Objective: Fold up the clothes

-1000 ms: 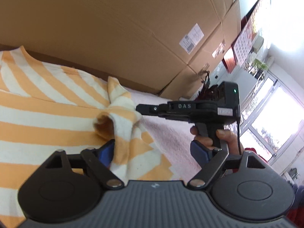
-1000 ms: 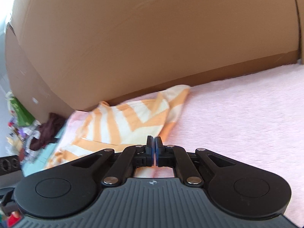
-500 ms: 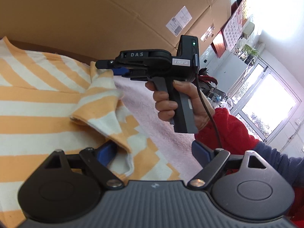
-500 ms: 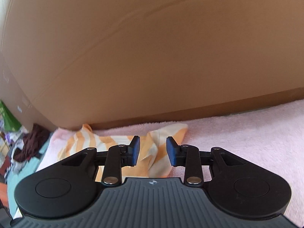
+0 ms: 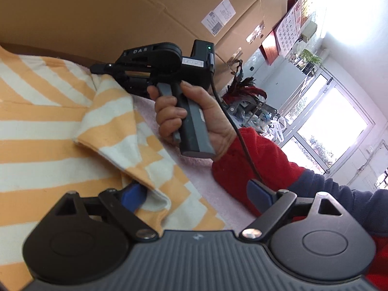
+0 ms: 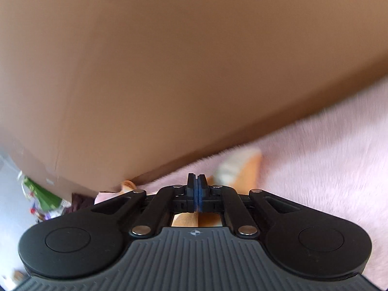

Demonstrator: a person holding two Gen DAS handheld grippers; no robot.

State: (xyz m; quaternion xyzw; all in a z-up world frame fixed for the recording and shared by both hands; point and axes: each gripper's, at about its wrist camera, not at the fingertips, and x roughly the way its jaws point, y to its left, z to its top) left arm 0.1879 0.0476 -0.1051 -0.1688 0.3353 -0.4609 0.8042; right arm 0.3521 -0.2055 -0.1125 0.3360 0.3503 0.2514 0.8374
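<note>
Shirt [image 5: 48,126]: I see it spread on the pink blanket [image 5: 208,184], sleeve folded inward.
Left gripper [image 5: 196,194]: my jaws stand apart over the hem.
Right gripper [image 6: 196,194]: pads pressed together, nothing between them.
Boxes [image 5: 101,12]: cardboard, right behind the blanket; contents hidden.
Room: window [image 5: 332,131], calendar [image 5: 291,26].

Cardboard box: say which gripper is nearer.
Right. The right gripper is close to the base of the box, at the far edge of the shirt; the left gripper sits farther back over it.
</note>
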